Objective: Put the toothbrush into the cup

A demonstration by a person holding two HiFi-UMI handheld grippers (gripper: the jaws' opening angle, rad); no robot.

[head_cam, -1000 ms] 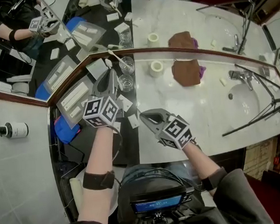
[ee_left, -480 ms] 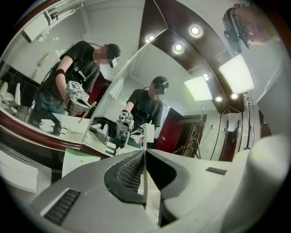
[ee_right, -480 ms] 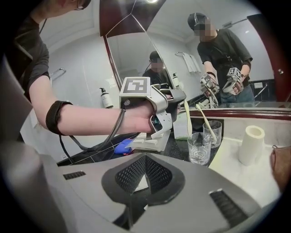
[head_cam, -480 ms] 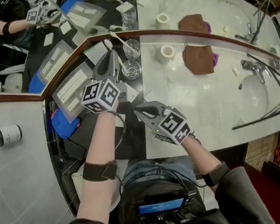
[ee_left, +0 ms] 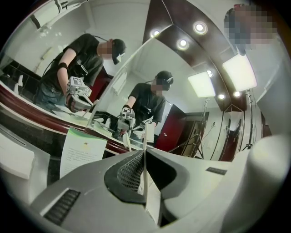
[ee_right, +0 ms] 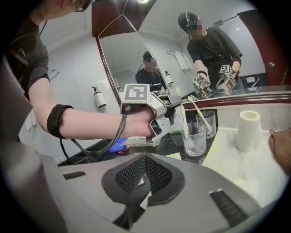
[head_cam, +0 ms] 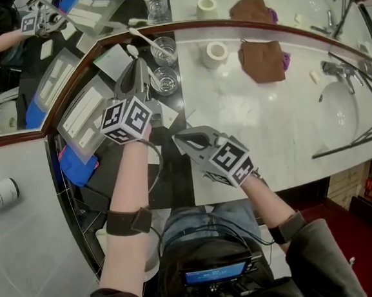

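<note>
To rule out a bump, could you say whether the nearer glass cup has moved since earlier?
No. The nearer glass cup still stands on the dark counter beside the marble's edge, the other cup behind it.

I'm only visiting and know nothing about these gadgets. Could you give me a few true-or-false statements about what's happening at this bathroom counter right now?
1. The left gripper holds a slim white toothbrush. True.
2. The toothbrush already stands in the clear glass cup. False: the cup is empty, and the toothbrush is held beside it.
3. A white cylindrical roll stands on the pale marble counter. True.
4. The brown cloth lies in the round white sink basin. False: it lies on the counter, apart from the sink.
5. The right gripper has its jaws wide apart. False: they are together.
</note>
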